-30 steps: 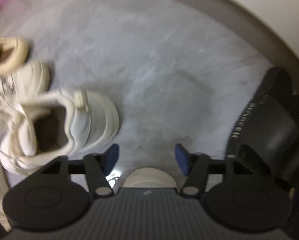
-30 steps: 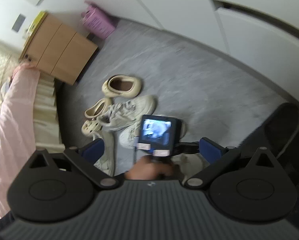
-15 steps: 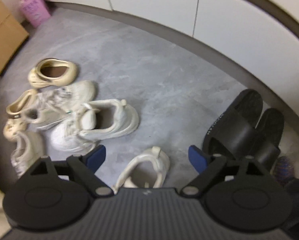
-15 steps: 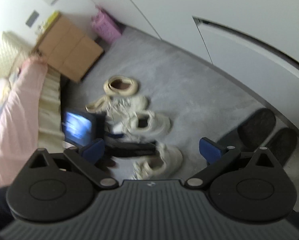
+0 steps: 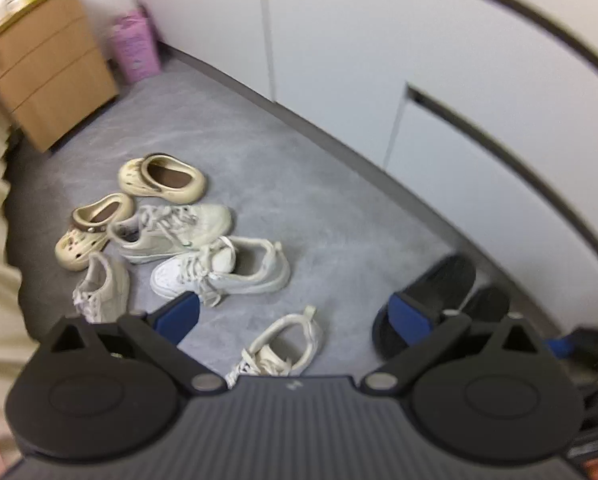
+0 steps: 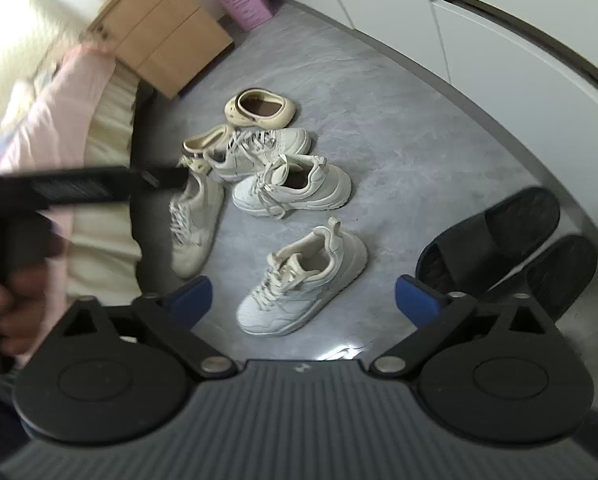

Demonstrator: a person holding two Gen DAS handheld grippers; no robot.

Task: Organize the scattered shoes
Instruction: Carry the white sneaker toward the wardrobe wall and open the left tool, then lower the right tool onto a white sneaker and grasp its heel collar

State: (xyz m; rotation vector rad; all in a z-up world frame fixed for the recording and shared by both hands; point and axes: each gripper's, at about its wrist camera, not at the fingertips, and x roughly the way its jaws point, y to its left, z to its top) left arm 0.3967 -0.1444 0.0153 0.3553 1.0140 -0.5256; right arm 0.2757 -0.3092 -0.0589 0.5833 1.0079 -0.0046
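Note:
Several pale shoes lie scattered on the grey floor. A white sneaker (image 6: 303, 280) lies alone nearest me; it also shows in the left wrist view (image 5: 279, 350). Behind it lie another white sneaker (image 6: 295, 188), a laced sneaker (image 6: 259, 150), a beige sneaker (image 6: 193, 220) and two cream clogs (image 6: 261, 109) (image 5: 93, 230). A pair of black slides (image 6: 495, 236) stands by the wall at right. My left gripper (image 5: 295, 314) and right gripper (image 6: 303, 300) are both open and empty, held high above the floor.
White cabinet doors (image 5: 339, 40) run along the back and right. A wooden drawer unit (image 5: 47, 68) and a pink bag (image 5: 133, 46) stand at the back left. A bed with pink bedding (image 6: 59, 120) borders the left. The left hand-held device (image 6: 79, 188) crosses the right wrist view.
Both grippers have risen and pulled back from the floor. The left gripper, low over the nearest white sneaker before, now sees the whole shoe pile; that sneaker lies alone on the floor.

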